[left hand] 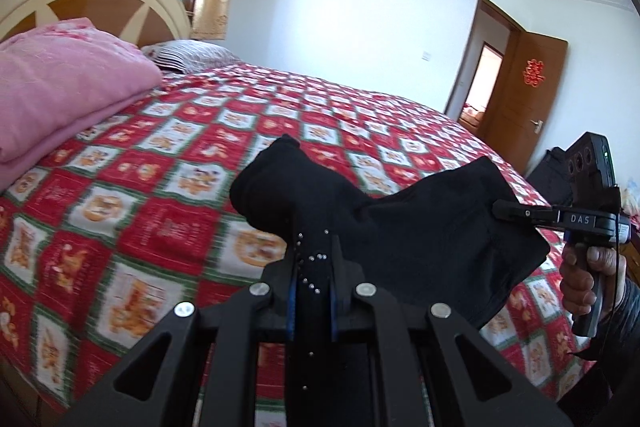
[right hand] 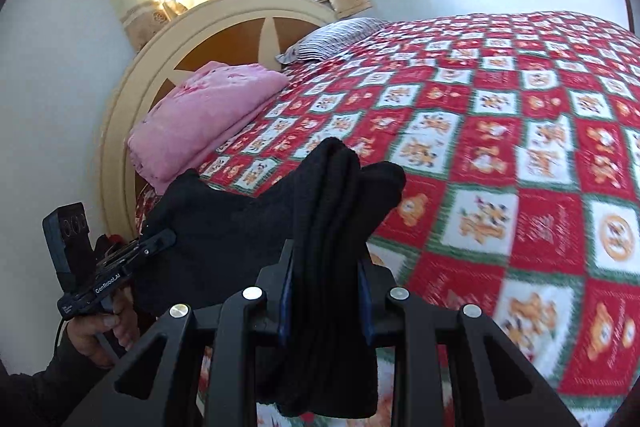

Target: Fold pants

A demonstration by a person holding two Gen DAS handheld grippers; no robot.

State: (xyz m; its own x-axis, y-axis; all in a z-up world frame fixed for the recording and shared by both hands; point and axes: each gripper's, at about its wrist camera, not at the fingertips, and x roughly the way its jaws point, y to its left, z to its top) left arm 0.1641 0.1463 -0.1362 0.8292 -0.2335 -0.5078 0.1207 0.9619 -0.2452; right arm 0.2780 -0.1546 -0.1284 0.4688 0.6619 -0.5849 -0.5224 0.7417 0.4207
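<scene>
We hold soft, matte black pants point(left hand: 420, 227), bunched in thick folds, slung between both claws above the red checked quilt point(left hand: 160, 155) on the bed. Our left claw point(left hand: 314, 259) is pinched tight on a studded edge; our right claw point(right hand: 326, 267) is clamped narrowly around a thicker wad that hangs down below it.
</scene>
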